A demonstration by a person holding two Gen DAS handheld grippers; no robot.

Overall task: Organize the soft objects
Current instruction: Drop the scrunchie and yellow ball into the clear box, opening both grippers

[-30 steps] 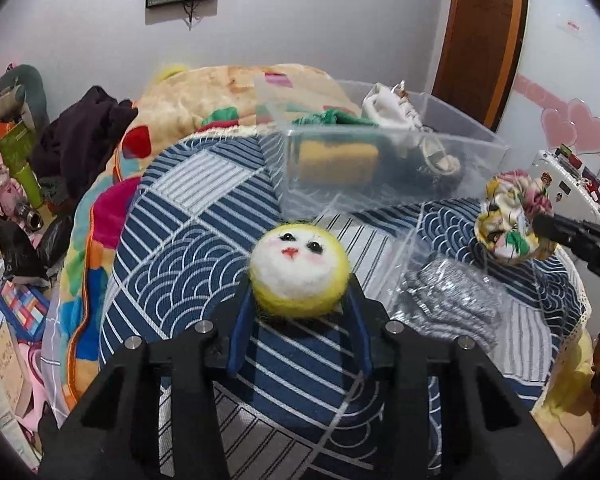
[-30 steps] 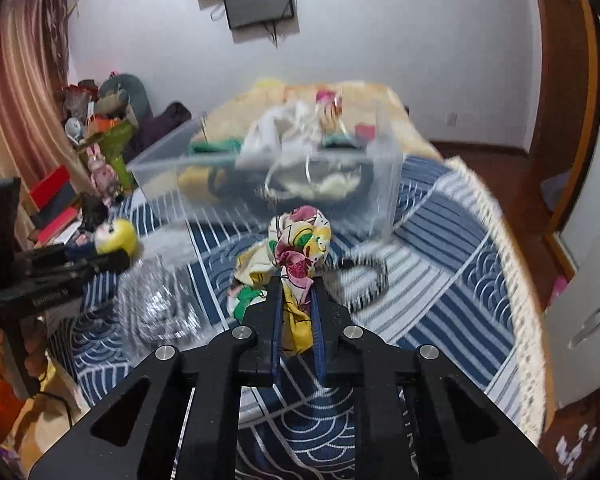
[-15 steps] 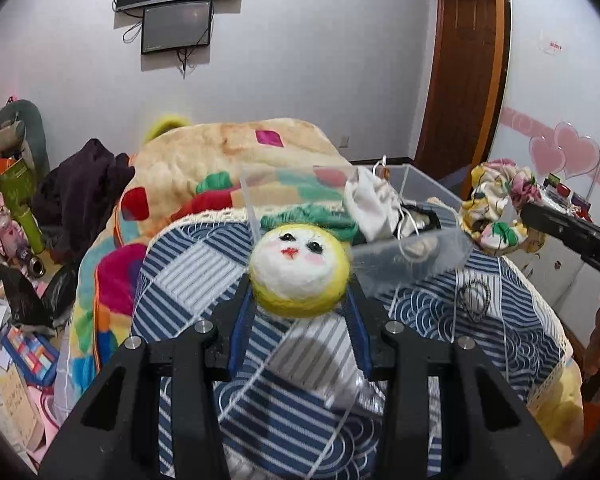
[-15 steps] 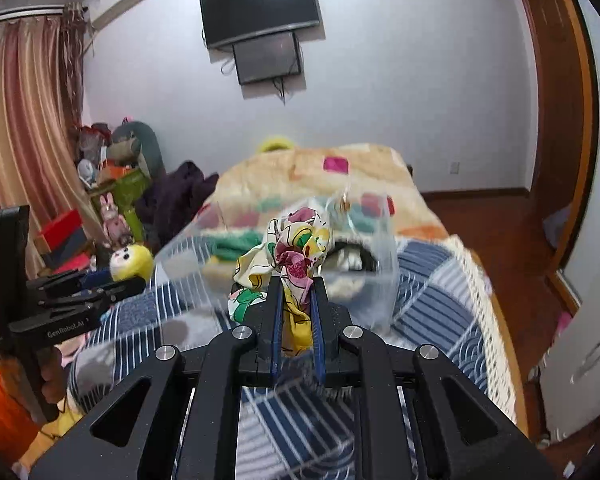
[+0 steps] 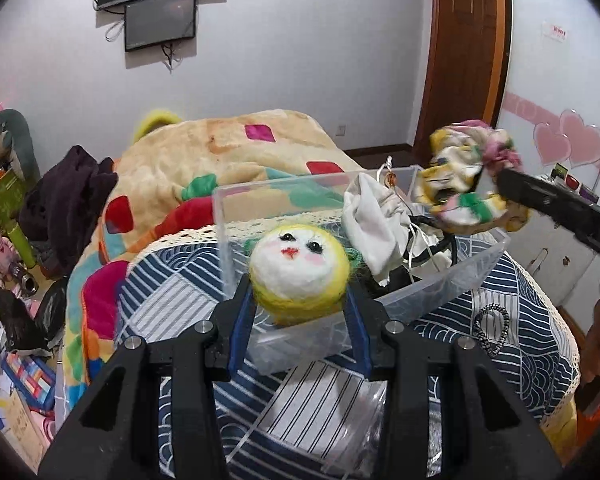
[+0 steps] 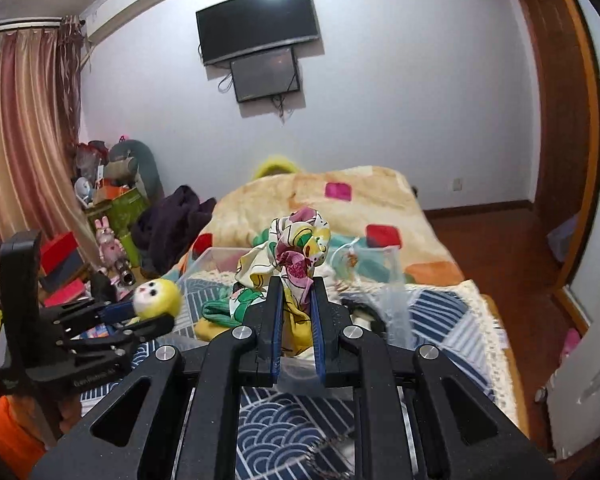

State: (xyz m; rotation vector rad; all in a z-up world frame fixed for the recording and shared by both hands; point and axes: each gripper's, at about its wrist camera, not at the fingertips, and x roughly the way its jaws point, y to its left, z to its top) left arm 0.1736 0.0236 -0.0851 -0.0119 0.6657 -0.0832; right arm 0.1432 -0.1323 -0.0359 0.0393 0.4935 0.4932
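My left gripper (image 5: 299,300) is shut on a yellow-and-white felt ball with a painted face (image 5: 298,270) and holds it above the near edge of a clear plastic box (image 5: 444,284). My right gripper (image 6: 294,300) is shut on a floral fabric scrunchie (image 6: 296,248) and holds it over the box; it shows in the left wrist view as a scrunchie (image 5: 464,184) at the right. The box holds a white cloth pouch (image 5: 376,216), a green item and dark bands. In the right wrist view the left gripper (image 6: 156,312) with the ball (image 6: 156,298) is at the left.
The box stands on a bed with a blue patterned cover (image 5: 172,292). A black beaded band (image 5: 490,328) lies on the cover at the right. A clear bag (image 5: 332,420) lies near me. A colourful blanket (image 5: 228,152) lies behind. Clutter (image 5: 4,240) lines the left floor.
Both grippers have risen and moved forward toward the box with their objects. The scrunchie is now over the box's far right side and the ball over its near edge.
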